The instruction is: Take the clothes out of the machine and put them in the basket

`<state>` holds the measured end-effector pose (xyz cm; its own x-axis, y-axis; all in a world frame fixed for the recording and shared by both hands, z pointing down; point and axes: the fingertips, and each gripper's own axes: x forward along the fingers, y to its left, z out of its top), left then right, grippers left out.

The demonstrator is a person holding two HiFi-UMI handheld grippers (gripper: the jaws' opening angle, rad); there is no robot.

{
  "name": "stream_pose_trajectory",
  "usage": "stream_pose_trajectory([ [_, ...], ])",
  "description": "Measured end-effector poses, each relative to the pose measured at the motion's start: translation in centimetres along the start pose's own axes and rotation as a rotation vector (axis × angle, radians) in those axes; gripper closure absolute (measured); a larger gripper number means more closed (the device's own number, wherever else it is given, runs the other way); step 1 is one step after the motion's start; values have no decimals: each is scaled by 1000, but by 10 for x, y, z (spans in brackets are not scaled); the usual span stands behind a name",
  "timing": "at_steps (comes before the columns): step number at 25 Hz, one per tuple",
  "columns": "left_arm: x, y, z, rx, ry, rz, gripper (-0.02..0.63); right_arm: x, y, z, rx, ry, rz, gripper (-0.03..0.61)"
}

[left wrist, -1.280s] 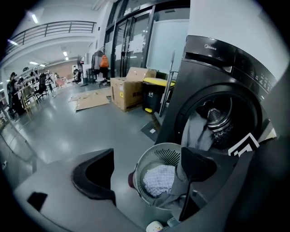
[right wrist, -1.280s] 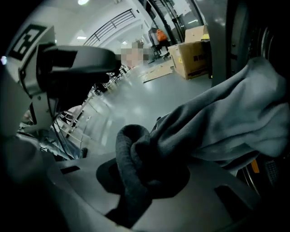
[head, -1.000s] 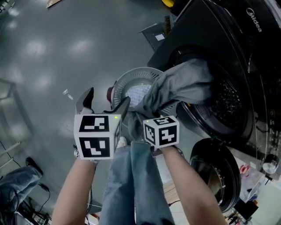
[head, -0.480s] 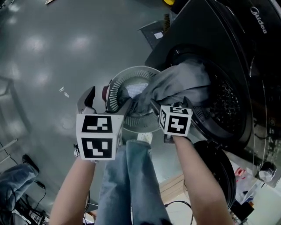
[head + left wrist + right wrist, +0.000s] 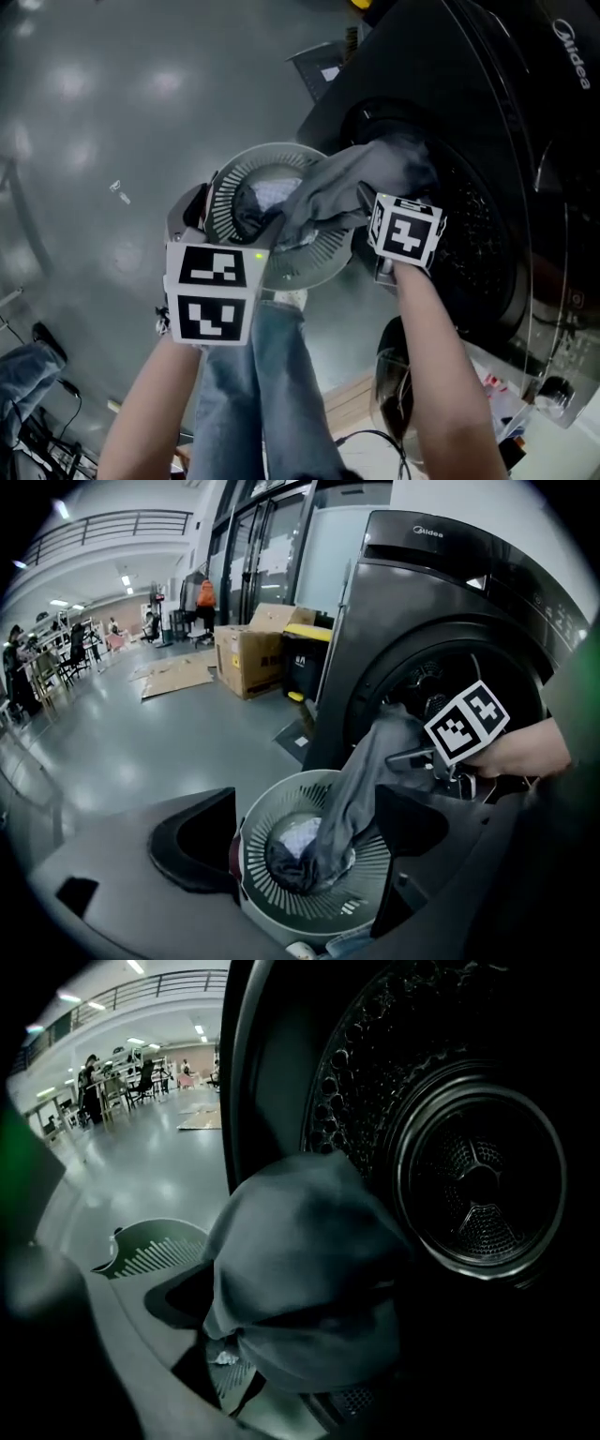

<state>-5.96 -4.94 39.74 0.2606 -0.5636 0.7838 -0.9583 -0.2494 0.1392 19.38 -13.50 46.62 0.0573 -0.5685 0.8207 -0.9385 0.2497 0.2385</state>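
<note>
Cardboard box, flattened cardboard, glossy grey floor

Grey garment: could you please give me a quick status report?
Left tongs open, empty, over basket. Right tongs just opened, grey garment between, not gripped. Garment drapes from machine mouth into basket. Nothing in the way.

The left gripper carries a white marker cube printed with black squares, and a small green light glows on the cube edge nearest the basket. Its fingers are dark, broad wedges. The right gripper, on the basket's other side, bears a like cube. The person wears blue jeans and a pale shoe just below the basket's rim. The forearms are bare.
</note>
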Motion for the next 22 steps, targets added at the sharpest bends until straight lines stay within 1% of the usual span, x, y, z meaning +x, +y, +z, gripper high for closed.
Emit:
stream_pose_trajectory([
  [2, 5, -2, 0, -3, 5, 0, 149, 13, -9, 5, -22, 6, -24, 3],
  [3, 7, -3, 0, -2, 7, 0, 149, 20, -15, 0, -26, 37, -38, 3],
  [5, 11, -5, 0, 5, 10, -1, 149, 35, -26, -21, -3, 141, -50, 3],
  [7, 16, -5, 0, 7, 15, 0, 150, 50, -25, -42, 51, 217, -16, 3],
  [11, 24, -3, -5, -8, 26, 6, 153, 70, -10, -61, 83, 225, 38, 3],
  [14, 28, -2, -8, -7, 33, 10, 156, 75, -17, -59, 53, 177, -9, 6],
  [16, 28, -1, -10, -11, 34, 15, 163, 74, -17, -59, 41, 179, -16, 22],
  [18, 25, -1, -10, -22, 30, 20, 175, 67, -16, -64, 2, 229, -27, 99],
  [19, 23, -1, -10, -28, 23, 22, 184, 61, -17, -65, -36, 252, -44, 153],
  [21, 18, -1, -7, -42, 3, 24, 206, 50, -22, -58, -127, 256, -83, 348],
  [22, 15, -1, -5, -45, -4, 24, 213, 45, -23, -55, -147, 253, -92, 423],
])
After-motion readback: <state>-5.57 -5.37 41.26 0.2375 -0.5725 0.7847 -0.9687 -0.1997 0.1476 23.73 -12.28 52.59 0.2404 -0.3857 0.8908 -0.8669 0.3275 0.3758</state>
